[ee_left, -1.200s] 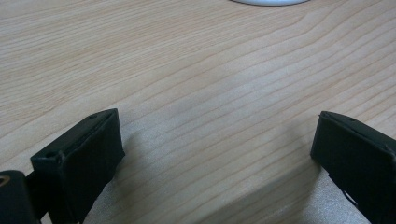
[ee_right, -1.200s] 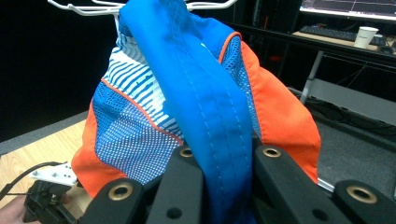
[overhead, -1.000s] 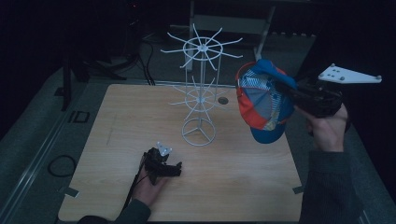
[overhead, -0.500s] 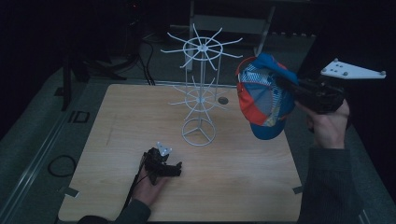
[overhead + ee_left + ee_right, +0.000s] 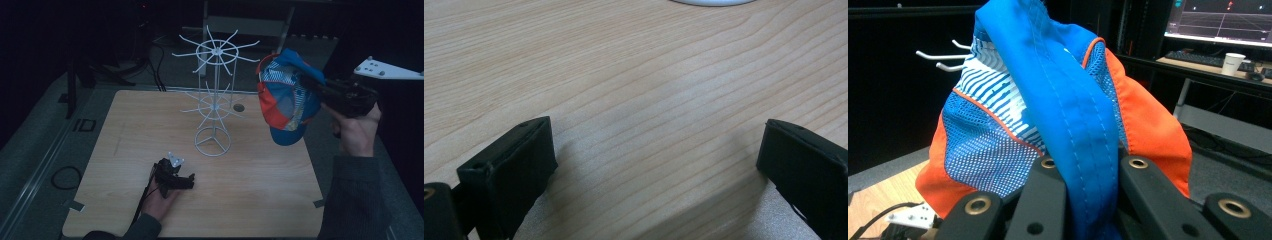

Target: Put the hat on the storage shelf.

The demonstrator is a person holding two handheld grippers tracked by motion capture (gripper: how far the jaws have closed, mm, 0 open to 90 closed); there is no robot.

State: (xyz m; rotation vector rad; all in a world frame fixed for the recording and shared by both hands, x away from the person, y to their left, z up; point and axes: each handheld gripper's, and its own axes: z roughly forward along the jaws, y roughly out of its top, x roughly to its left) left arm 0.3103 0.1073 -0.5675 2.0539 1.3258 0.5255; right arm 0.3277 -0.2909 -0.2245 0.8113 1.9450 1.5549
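Cap, blue-orange mesh: upper right of high view, clamped in right tongs, edged slightly higher toward wire rack; hanging likely next. Left tongs: wide, empty, resting on tabletop, unmoved.

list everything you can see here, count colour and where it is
cap: 1, blue, orange and white striped, held in the air at the table's right edge
wire rack: 1, white, upright mid-table toward the far edge
table: 1, light wood
paper cup: 1, white, on a desk in the background
monitor: 1, lit, background desk
left claw: 1, black, open, resting on the table's near side
right claw: 1, black, shut on the cap
hands: 2, left, right
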